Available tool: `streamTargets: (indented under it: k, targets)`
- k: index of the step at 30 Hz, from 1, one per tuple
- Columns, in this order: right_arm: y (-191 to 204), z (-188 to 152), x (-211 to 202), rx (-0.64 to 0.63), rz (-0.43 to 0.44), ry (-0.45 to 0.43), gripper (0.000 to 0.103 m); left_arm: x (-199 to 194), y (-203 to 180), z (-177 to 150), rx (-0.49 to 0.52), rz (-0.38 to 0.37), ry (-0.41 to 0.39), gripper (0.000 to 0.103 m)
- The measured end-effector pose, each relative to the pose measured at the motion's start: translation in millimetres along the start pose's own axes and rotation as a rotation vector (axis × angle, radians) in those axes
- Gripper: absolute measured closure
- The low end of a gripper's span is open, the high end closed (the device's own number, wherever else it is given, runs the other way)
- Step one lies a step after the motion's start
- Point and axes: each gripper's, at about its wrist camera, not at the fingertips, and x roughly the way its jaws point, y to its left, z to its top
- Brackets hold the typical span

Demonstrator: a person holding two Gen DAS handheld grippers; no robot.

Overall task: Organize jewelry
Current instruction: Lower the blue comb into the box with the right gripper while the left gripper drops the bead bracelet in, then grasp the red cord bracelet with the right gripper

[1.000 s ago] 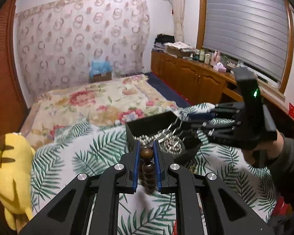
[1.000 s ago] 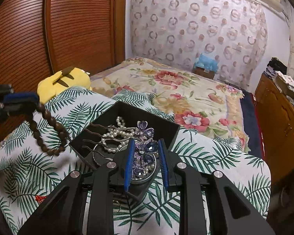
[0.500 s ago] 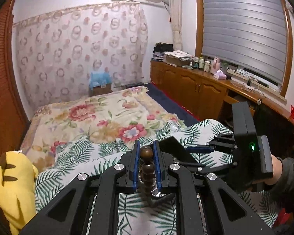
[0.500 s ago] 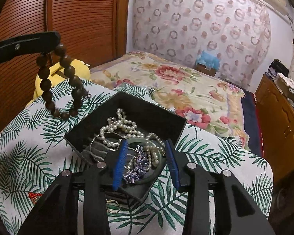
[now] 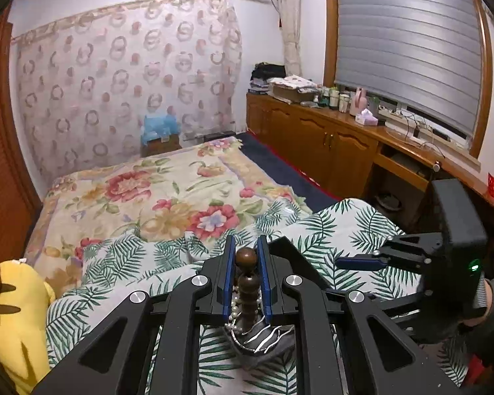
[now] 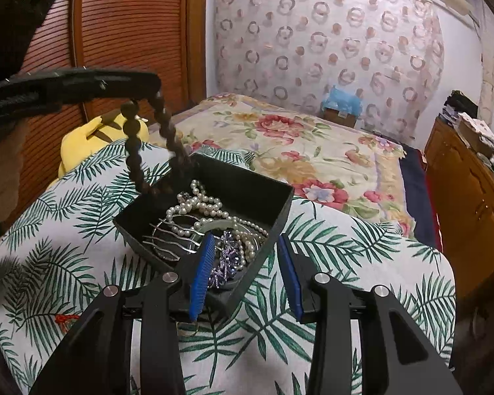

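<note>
My left gripper (image 5: 246,260) is shut on a dark brown bead bracelet (image 5: 247,283). In the right wrist view the bracelet (image 6: 138,151) hangs from it over the far left corner of the black jewelry box (image 6: 247,184), its lower loop dipping inside. The box holds a pearl necklace (image 6: 201,204), a silver hair comb (image 6: 168,240) and a purple crystal piece (image 6: 227,261). My right gripper (image 6: 247,273) is open and empty, its fingers astride the box's near corner.
The box stands on a palm-leaf cloth (image 6: 345,263) over a bed with a floral cover (image 6: 296,151). A yellow plush toy (image 5: 13,309) lies at the left. Wooden cabinets (image 5: 329,144) run along the right wall. A small ring (image 6: 194,326) lies by the box.
My right gripper opened and let the purple crystal piece drop into the box. My left gripper carried the bead bracelet up and over the box, where it now hangs.
</note>
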Motion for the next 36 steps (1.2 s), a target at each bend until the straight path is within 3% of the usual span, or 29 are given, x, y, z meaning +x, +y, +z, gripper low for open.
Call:
streamTargets:
  k: [3, 5, 9, 14, 22, 32, 36]
  targets:
    - [-0.6, -4.2, -7.2, 0.016, 0.006, -0.007, 0.061, 0.6, 1.4, -2.1, -0.01, 0.002, 0.005, 0.087]
    - [1.3, -7.7, -11.5, 0.021, 0.013, -0.01, 0.061, -1.4, 2.0, -5.6, -0.016, 0.006, 0.007, 0.075]
    - [9.6, -18.5, -18.6, 0.027, 0.031, -0.005, 0.061, -7.8, 0.6, -19.3, -0.024, 0.01, 0.02, 0.068]
    - [20.4, -34.6, -26.5, 0.047, 0.048, 0.003, 0.061, -17.1, -7.4, -48.3, -0.022, 0.034, 0.053, 0.053]
    - [35.3, -58.4, -35.7, 0.072, 0.043, 0.041, 0.061, -32.8, -10.9, -100.0, -0.041, 0.043, 0.13, 0.05]
    - [63.2, -78.0, -47.7, 0.056, 0.065, 0.055, 0.061, -55.1, -22.6, -141.1, -0.03, 0.036, 0.163, 0.05]
    - [75.1, -83.0, -44.0, 0.048, 0.099, 0.078, 0.071, -61.7, -23.0, -153.3, -0.039, 0.034, 0.173, 0.05]
